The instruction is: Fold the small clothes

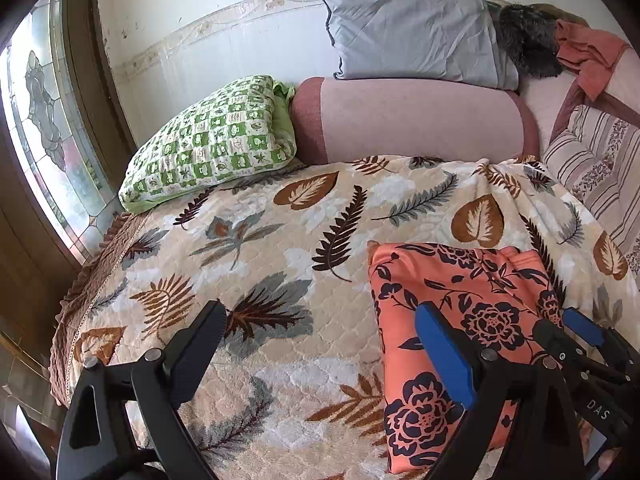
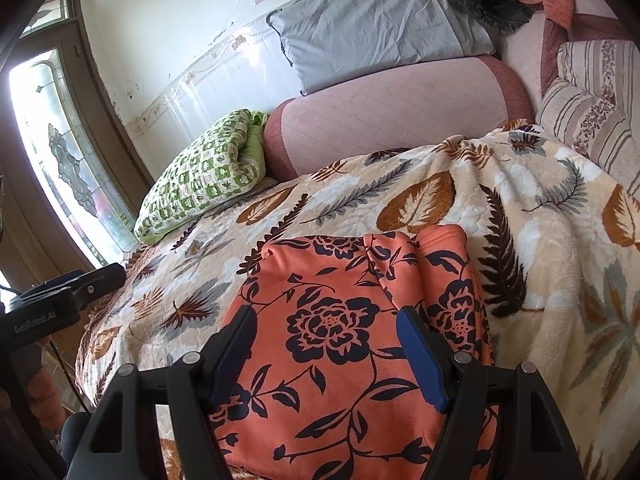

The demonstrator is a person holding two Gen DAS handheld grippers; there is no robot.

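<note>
An orange garment with a dark navy flower print (image 1: 460, 320) lies folded flat on the leaf-patterned bedspread (image 1: 260, 248); it also shows in the right wrist view (image 2: 340, 320). My left gripper (image 1: 320, 332) is open and empty, its fingers straddling bare bedspread and the garment's left edge. My right gripper (image 2: 326, 336) is open above the middle of the garment, holding nothing. The right gripper also shows at the lower right of the left wrist view (image 1: 576, 332). The left gripper's body shows at the left edge of the right wrist view (image 2: 60, 296).
A green checked pillow (image 1: 212, 140), a pink bolster (image 1: 412, 120) and a grey pillow (image 1: 412, 32) lie at the head of the bed. A striped cushion (image 1: 600, 160) lies right. A stained-glass window (image 1: 52, 128) is left; the bed edge drops off there.
</note>
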